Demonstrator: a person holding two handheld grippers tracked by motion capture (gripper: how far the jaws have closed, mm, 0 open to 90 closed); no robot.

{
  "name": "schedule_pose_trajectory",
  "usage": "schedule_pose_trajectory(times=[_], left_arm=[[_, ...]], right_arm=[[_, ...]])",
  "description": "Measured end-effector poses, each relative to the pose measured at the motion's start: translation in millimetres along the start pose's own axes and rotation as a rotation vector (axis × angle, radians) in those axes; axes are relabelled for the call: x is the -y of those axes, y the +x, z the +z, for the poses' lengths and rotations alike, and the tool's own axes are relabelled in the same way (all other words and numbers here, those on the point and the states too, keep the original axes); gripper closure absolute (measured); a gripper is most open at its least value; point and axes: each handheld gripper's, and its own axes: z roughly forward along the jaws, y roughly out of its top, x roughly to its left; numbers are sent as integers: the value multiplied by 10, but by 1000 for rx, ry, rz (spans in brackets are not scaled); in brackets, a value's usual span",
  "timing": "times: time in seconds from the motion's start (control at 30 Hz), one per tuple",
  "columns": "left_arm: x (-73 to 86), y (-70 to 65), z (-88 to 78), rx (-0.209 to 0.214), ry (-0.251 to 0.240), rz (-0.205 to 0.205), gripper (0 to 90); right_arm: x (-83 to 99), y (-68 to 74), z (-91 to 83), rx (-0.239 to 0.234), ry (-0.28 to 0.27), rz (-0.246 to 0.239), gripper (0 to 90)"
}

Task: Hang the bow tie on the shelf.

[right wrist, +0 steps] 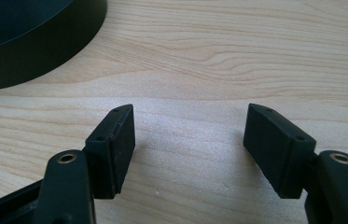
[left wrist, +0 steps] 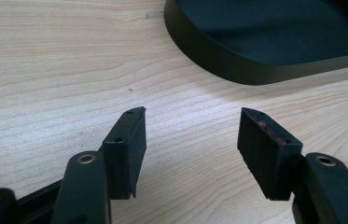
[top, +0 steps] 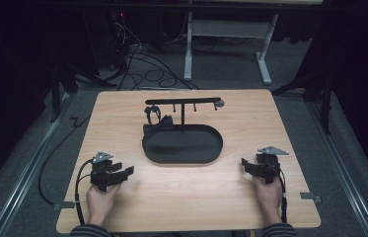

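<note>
A black oval tray (top: 206,154) sits in the middle of the wooden table (top: 122,113), with a T-shaped rack (top: 183,101) rising from its back. A black bow tie (top: 158,124) rests at the tray's back left, under the rack's hooks. My left gripper (top: 125,169) lies on the table left of the tray, held by a hand, jaws open with nothing between them (left wrist: 191,135); the tray's rim (left wrist: 237,70) is ahead of it. My right gripper (top: 245,164) rests right of the tray, open and empty (right wrist: 190,135), with the tray's rim (right wrist: 36,51) at its upper left.
Bare wood lies around the tray on all sides. Beyond the table's far edge are floor cables (top: 147,69) and a white table frame (top: 228,44). Small metal brackets (top: 311,197) sit at the near corners.
</note>
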Motion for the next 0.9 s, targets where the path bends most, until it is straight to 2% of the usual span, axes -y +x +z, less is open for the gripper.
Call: schedule_pose_trajectory(times=[0.3,0.9], left_arm=[[46,2,89,-20,22,5,425],[67,-50,251,-99,18,66,421]], right_arm=[[0,-1,0,0,0,0,353],[0,2,1,3,0,-3,353]])
